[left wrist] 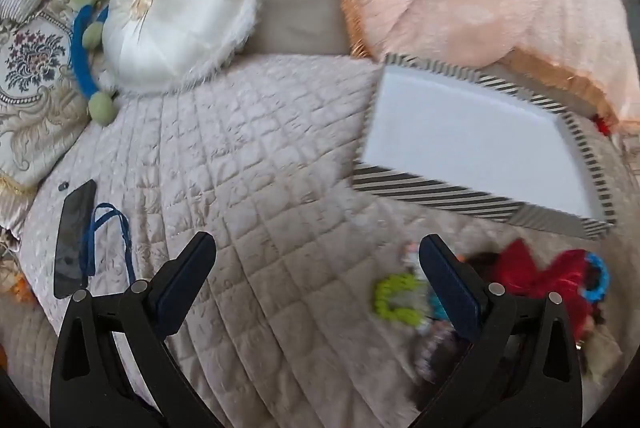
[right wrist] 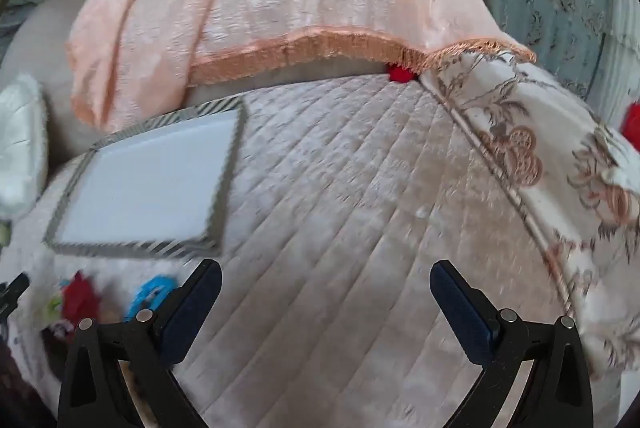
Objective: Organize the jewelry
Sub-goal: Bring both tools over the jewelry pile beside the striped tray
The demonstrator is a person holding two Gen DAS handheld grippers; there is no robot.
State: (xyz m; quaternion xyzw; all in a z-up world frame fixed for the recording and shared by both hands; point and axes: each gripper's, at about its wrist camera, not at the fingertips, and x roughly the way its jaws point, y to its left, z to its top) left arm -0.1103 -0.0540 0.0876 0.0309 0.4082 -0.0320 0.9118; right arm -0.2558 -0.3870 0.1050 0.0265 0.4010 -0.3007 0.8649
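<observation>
A: Since the bed (left wrist: 248, 148) is soft, where should the first piece go?
B: Into the striped tray (left wrist: 472, 132), at one o'clock from the left gripper (left wrist: 316, 268).
A: And the jewelry pile (left wrist: 500, 284)?
B: At four o'clock. Both jaws gape wide, empty; the right gripper (right wrist: 326, 296) too. Pinch one bracelet only.

Open quilted bedspread (left wrist: 248, 164) ahead of both grippers. Striped tray (left wrist: 472, 196) bounds it beside the jewelry pile (left wrist: 520, 288); phone (left wrist: 74, 236) and round cushion (left wrist: 180, 8) obstruct the left.
</observation>
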